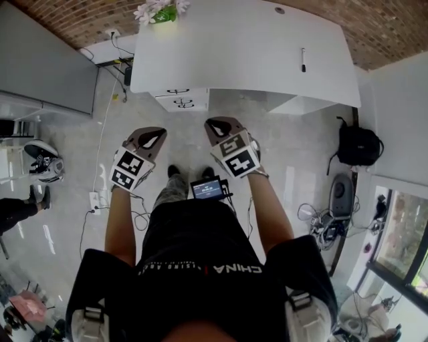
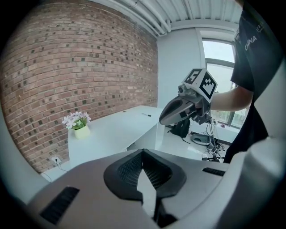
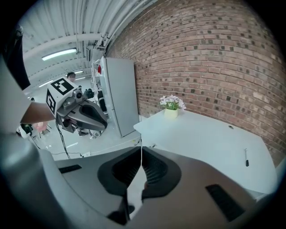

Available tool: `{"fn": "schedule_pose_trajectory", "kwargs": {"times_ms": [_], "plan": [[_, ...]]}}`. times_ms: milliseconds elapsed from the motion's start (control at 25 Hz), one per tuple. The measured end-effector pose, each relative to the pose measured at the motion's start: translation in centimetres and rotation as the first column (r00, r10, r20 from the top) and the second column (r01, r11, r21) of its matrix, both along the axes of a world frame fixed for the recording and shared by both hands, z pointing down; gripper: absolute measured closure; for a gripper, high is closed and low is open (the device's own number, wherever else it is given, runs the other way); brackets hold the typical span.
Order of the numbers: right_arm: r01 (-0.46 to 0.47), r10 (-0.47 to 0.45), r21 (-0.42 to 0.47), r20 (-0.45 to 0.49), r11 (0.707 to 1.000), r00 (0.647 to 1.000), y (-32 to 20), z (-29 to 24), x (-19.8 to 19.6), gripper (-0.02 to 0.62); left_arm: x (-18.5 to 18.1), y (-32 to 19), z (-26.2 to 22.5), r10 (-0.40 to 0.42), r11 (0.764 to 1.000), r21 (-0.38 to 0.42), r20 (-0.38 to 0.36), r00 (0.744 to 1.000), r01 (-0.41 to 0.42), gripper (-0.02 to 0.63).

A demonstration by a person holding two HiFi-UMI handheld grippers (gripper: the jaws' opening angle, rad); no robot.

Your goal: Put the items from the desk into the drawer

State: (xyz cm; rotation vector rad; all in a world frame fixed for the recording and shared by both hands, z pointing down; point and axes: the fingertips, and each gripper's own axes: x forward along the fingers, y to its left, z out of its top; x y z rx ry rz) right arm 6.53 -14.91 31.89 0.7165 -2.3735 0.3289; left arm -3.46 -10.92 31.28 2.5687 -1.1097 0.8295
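Note:
The white desk [image 1: 241, 47] stands ahead of me against a brick wall. On it are a black pen [image 1: 303, 60] at the right and a pot of pale flowers [image 1: 159, 11] at the back left corner. Under its front edge sits a white drawer unit [image 1: 182, 99], its drawers closed. My left gripper [image 1: 151, 139] and right gripper [image 1: 218, 127] hang side by side over the floor, short of the desk, both shut and empty. From the left gripper view I see the desk [image 2: 111, 132], the pen [image 2: 146, 115] and the right gripper [image 2: 178, 112]. The right gripper view shows the pen [image 3: 246, 157] and flowers [image 3: 171, 105].
A black backpack [image 1: 358, 145] leans by the wall at right, with cables and a grey device [image 1: 340, 194] on the floor nearby. A grey cabinet [image 1: 47, 60] stands at left, a helmet [image 1: 41, 160] and a power strip [image 1: 93, 200] below it.

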Motion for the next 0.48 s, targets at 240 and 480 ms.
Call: {"fn": "schedule_pose_trajectory", "kwargs": {"times_ms": [240, 480], "plan": [[0.025, -0.025, -0.016, -0.003, 1.000, 1.000, 1.3, 1.2, -0.4, 0.575, -1.7, 3.3, 0.4, -0.086, 0.996, -0.011, 0.000, 0.996, 0.086, 0.594], [-0.005, 0.005, 0.008, -0.004, 1.000, 1.000, 3.8, 0.2, -0.2, 0.575, -2.7, 6.6, 0.5, -0.085, 0.996, -0.014, -0.001, 0.996, 0.085, 0.594]]}}
